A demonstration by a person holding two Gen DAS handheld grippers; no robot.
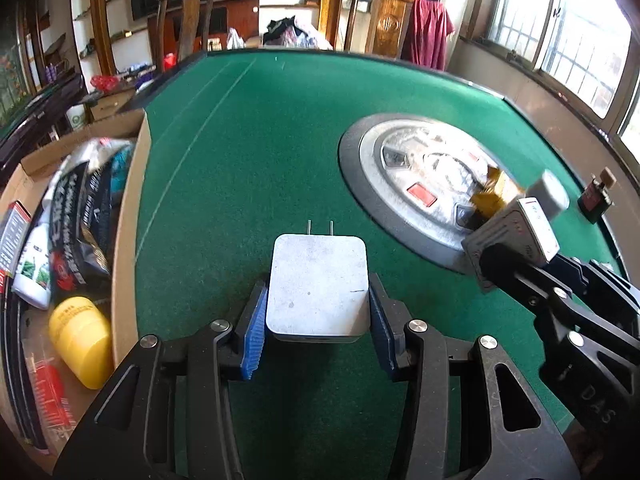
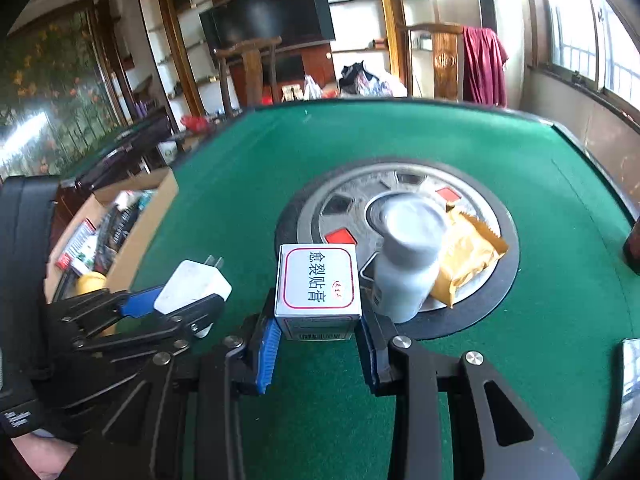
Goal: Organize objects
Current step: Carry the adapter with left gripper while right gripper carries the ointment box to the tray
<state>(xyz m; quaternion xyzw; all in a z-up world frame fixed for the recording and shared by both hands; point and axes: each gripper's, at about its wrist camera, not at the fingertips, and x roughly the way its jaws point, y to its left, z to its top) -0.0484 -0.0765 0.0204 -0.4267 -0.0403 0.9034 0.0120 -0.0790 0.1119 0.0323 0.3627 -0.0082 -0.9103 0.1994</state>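
My left gripper [image 1: 318, 320] is shut on a white charger plug [image 1: 318, 284], its two prongs pointing away from me, held just above the green felt table [image 1: 260, 160]. My right gripper [image 2: 318, 340] is shut on a small white box with a red border and printed characters [image 2: 318, 280]. Right behind that box stands a white bottle with a grey cap [image 2: 404, 264], and a yellow packet [image 2: 468, 256] lies beside it on the round silver hub [image 2: 340, 208]. In the right wrist view, the left gripper [image 2: 180, 304] shows at the left with the charger [image 2: 192, 288].
An open cardboard box [image 1: 132, 208] sits along the table's left side, filled with packets and a yellow container [image 1: 80, 348]. A small dark bottle [image 1: 596, 200] stands near the table's right edge. Wooden chairs and shelves lie beyond the far edge.
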